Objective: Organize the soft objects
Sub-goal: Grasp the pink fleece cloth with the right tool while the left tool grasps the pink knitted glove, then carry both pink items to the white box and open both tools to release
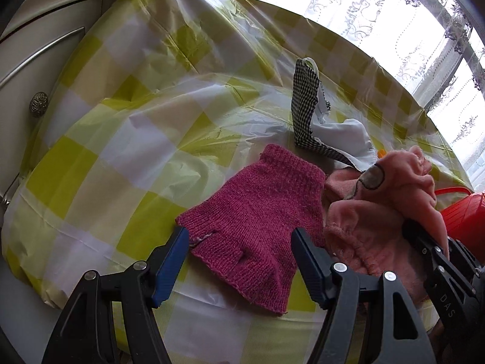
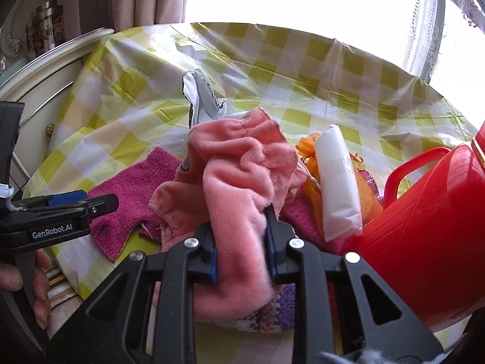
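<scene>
A magenta knitted glove (image 1: 257, 221) lies flat on the yellow-checked tablecloth (image 1: 121, 139). My left gripper (image 1: 239, 239) is open, its fingers on either side of the glove's near end. The glove also shows in the right wrist view (image 2: 130, 200). My right gripper (image 2: 242, 242) is shut on a pink fleece cloth (image 2: 239, 176) and holds it bunched above the table. The cloth shows in the left wrist view (image 1: 388, 212) beside the glove. A black-and-white checked cloth with white lining (image 1: 306, 112) lies behind them.
A red plastic jug (image 2: 424, 224) stands at the right. An orange mesh pouch (image 2: 309, 163), a white roll (image 2: 336, 182) and a purple knitted item (image 2: 272, 312) lie near it. A white cabinet (image 1: 33, 60) stands left of the table. Curtained windows are behind.
</scene>
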A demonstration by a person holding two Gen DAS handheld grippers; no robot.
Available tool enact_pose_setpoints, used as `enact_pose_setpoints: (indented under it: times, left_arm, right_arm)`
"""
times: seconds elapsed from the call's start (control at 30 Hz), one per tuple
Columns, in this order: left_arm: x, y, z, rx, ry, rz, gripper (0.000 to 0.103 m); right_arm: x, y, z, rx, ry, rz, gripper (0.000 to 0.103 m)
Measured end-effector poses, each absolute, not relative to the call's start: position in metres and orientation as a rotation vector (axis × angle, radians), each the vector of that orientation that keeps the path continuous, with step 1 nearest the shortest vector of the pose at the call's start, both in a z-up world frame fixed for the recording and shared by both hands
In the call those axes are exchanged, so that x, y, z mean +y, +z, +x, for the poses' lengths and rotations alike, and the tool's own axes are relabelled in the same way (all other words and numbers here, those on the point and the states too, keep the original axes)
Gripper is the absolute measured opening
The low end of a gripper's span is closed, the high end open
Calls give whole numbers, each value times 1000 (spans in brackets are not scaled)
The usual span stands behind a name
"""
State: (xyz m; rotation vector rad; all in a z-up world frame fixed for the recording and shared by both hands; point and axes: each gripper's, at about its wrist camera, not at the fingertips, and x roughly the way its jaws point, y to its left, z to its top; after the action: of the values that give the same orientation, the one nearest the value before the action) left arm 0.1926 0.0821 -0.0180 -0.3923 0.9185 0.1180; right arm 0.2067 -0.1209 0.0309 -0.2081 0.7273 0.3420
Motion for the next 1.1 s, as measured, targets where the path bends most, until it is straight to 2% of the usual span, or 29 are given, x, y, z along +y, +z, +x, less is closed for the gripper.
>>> enact_pose_setpoints:
  times: [0.23,0.4,0.5,0.53,0.57,0.63,0.77,1.1]
  left_arm:
    - [71,-26,217,959,131,-287,72]
    - [48,-31,225,980,139,-88,72]
    - [43,-30,225,974,105,-68,56]
    - [41,-29,225,971,91,-56,45]
    - [38,-28,224,969,77,-47,30]
    - [35,-27,223,970,61,-41,15]
    - [40,-26,220,966,44,-95,9]
    - [54,-4,182,866,58,-223,8]
  right_arm:
    - [-141,54,192,691,344,-168,27]
    - [-159,64,181,700,350,-127,27]
    - [-168,68,174,710,353,-110,27]
    - [-171,69,171,713,355,-106,27]
    - [-174,69,168,717,359,-101,27]
    - [-179,70,163,724,362,-93,27]
    - [-188,68,152,739,363,-84,27]
    - [-209,69,131,757,353,-68,27]
